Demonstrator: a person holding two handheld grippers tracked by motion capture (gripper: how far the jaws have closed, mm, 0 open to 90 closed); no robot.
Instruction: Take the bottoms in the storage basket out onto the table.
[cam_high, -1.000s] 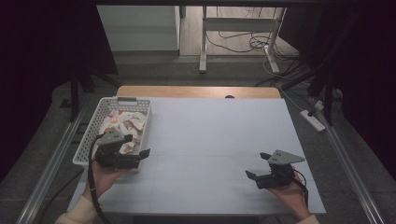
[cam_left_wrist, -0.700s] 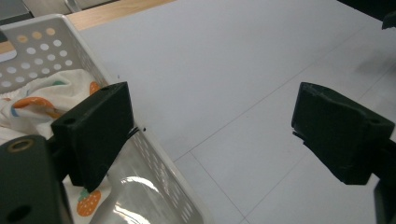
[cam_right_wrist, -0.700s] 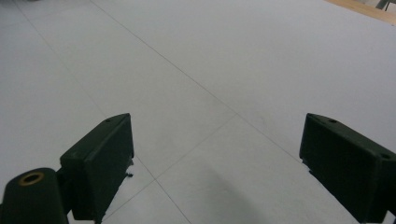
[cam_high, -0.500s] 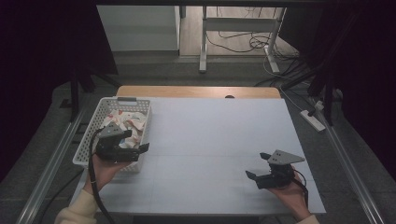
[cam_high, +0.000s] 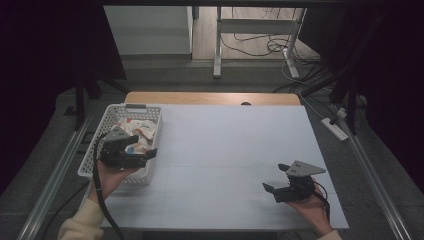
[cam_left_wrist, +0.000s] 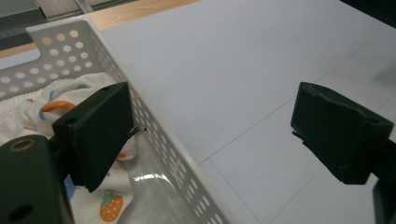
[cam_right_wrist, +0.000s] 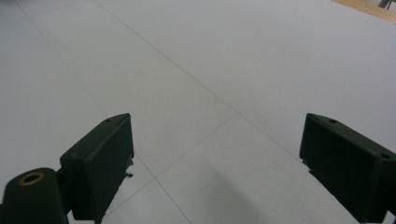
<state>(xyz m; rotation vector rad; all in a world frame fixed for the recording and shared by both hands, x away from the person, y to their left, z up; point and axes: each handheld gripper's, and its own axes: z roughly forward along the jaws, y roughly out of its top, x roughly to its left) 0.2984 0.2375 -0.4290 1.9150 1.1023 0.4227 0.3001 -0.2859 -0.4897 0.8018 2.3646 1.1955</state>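
Left claw (cam_high: 142, 155): now farther over the basket (cam_high: 95, 155) than 1 second ago, jaws wide, empty; printed cloth (cam_left_wrist: 35, 105) beneath it, likely next pick. Right claw (cam_high: 276, 187): wide, unmoved above worktop (cam_high: 225, 140).

My left claw (cam_high: 131, 156) hangs spread over the white basket (cam_high: 111, 114), one jaw inside, one outside; its perforated wall (cam_left_wrist: 154, 135) and the printed cloth (cam_left_wrist: 100, 205) block below. Ahead of my right claw (cam_high: 280, 189), spread wide, the counter (cam_high: 225, 145) lies bare.
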